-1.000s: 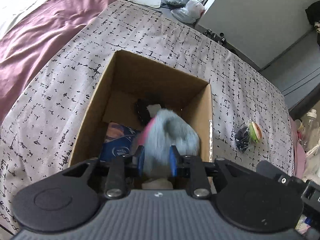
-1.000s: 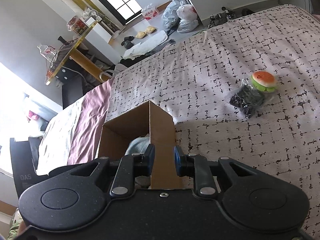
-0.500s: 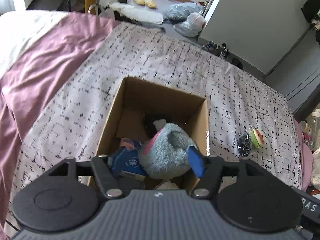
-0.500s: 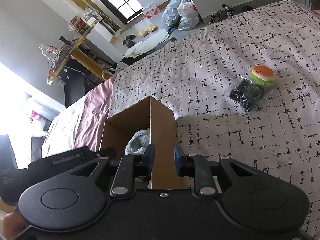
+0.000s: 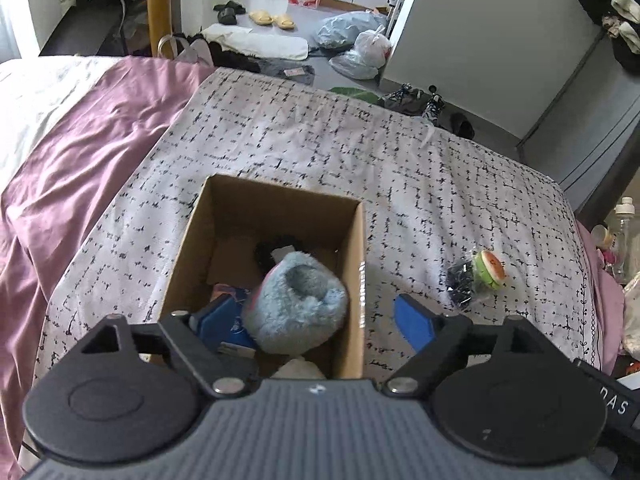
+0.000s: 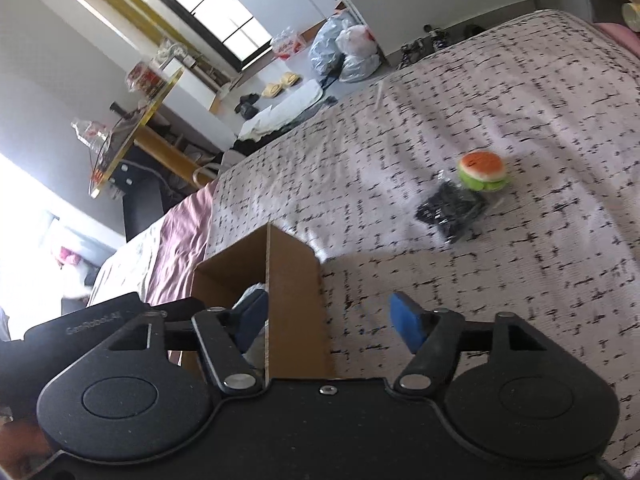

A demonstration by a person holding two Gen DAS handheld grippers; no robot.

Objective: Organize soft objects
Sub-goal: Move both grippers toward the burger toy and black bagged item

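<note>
Lying inside the cardboard box [image 5: 352, 240], a fluffy blue slipper [image 5: 298, 302] rests on the other contents, touched by neither finger of the left gripper [image 5: 316, 324]. That gripper's fingers have just been opening and now stand wide apart above the box: the left blue pad [image 5: 218, 322] sits over the box interior next to a dark blue packet [image 5: 236, 326], the right pad [image 5: 414, 326] outside the box's right wall, over the bed [image 5: 320, 140]. Behind the slipper a small black item [image 5: 268, 250] lies near the box's far wall, and something white [image 5: 298, 370] shows at the near edge.

The right gripper [image 6: 332, 318] has also just been opening; its fingers straddle the box's near corner wall without pressing it, the left pad [image 6: 252, 316] inside the box, the right pad [image 6: 406, 318] out over the patterned bedspread.

Well apart from the box on the bedspread, a burger-shaped plush toy [image 6: 482, 170] with an orange top and green underside lies touching a black bundle in clear wrap [image 6: 452, 210]. A mauve sheet [image 5: 80, 140] covers the bed's left part. Beyond the bed, plastic bags [image 5: 356, 40] and yellow slippers [image 5: 272, 20] lie on the floor.
</note>
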